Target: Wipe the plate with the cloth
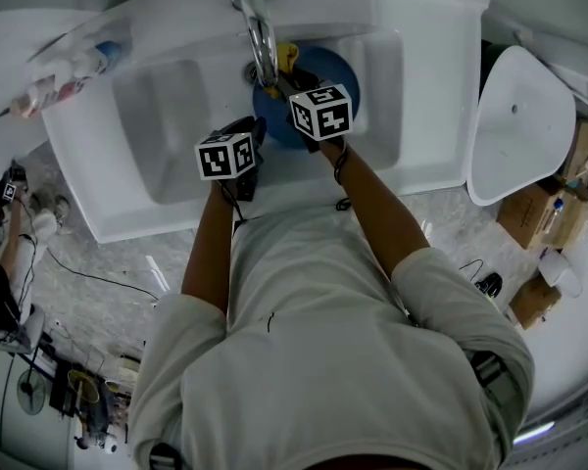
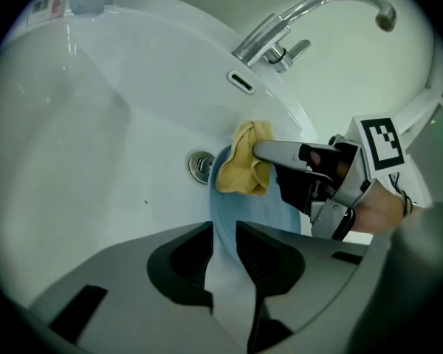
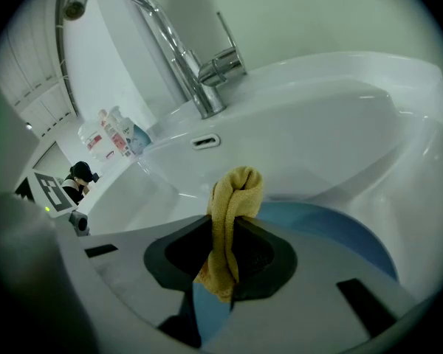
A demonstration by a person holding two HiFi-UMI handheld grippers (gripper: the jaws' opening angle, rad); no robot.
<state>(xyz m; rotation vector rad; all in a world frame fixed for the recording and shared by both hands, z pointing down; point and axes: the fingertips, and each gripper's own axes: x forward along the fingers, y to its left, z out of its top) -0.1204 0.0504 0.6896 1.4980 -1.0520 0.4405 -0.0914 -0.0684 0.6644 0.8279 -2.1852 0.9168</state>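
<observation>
Holds the blue plate (image 2: 251, 212) tilted inside the white sink (image 1: 157, 116), with the left gripper (image 2: 223, 260) clamped on its rim at 6 o'clock. Pinches the yellow cloth (image 3: 232, 198) tight in the right gripper (image 3: 225, 253), laying it against the plate's rim at 12 o'clock, just beside the drain (image 2: 200, 166), beneath the faucet (image 1: 260, 27)

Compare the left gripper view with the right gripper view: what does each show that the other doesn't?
Left only: the round metal drain, and the left gripper shut on the rim of the round blue plate. Right only: a close look at the right gripper pinching the folded yellow cloth. Both: plate, cloth, curved chrome faucet and white ceramic sink.
</observation>
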